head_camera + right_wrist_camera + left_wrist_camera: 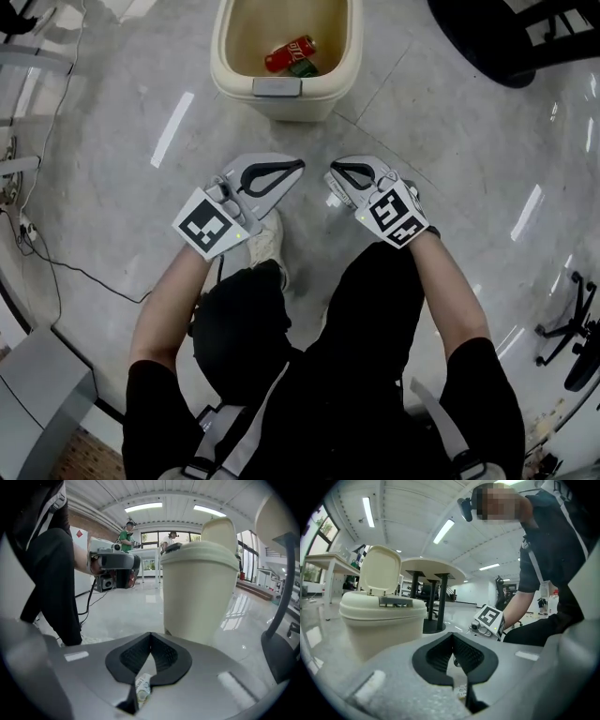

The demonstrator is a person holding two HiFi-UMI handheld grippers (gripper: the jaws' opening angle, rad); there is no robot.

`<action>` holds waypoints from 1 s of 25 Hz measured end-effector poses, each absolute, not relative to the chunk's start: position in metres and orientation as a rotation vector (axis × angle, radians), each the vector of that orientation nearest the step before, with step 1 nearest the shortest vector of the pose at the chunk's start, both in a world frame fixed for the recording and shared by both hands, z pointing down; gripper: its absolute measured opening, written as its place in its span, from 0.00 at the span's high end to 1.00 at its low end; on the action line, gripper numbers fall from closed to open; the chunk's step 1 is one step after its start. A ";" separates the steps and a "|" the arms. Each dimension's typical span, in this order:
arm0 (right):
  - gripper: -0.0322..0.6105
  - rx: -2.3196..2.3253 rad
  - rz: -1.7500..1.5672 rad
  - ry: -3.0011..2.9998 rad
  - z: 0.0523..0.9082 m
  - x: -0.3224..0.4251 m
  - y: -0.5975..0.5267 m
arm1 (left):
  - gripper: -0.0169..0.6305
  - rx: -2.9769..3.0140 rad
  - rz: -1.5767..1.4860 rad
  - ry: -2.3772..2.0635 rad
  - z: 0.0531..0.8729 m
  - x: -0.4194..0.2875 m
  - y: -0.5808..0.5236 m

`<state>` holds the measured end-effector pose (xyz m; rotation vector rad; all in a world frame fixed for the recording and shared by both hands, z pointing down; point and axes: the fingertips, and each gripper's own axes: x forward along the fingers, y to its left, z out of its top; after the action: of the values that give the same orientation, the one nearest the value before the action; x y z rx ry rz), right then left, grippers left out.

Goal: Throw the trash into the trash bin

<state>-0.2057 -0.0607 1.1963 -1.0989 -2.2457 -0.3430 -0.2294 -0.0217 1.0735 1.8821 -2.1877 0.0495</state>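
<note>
Clenched, empty: left gripper [298,166], right gripper [332,171] held near trash bin [221,56]; red can [289,53] inside judged light, dentable, graspable mid-body.

Open-plan office, going by polished stone floor [112,159], long strip ceiling lights [369,512], round table [433,569] on black legs, swivel chair [565,328] at four o'clock.

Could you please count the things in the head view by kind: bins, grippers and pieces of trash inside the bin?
trash bin: 1
grippers: 2, the left gripper and the right gripper
trash in the bin: 2, a red can and a green piece
Total: 5
</note>
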 end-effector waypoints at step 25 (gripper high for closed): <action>0.31 -0.896 -0.393 -1.577 1.423 -0.150 -0.055 | 0.97 1.645 -0.183 -2.139 1.149 -0.205 0.029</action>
<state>-0.1503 -0.0547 1.4233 -0.8957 -1.5771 -0.3927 -0.2048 0.0286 1.1488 1.6446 -2.1387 -0.1834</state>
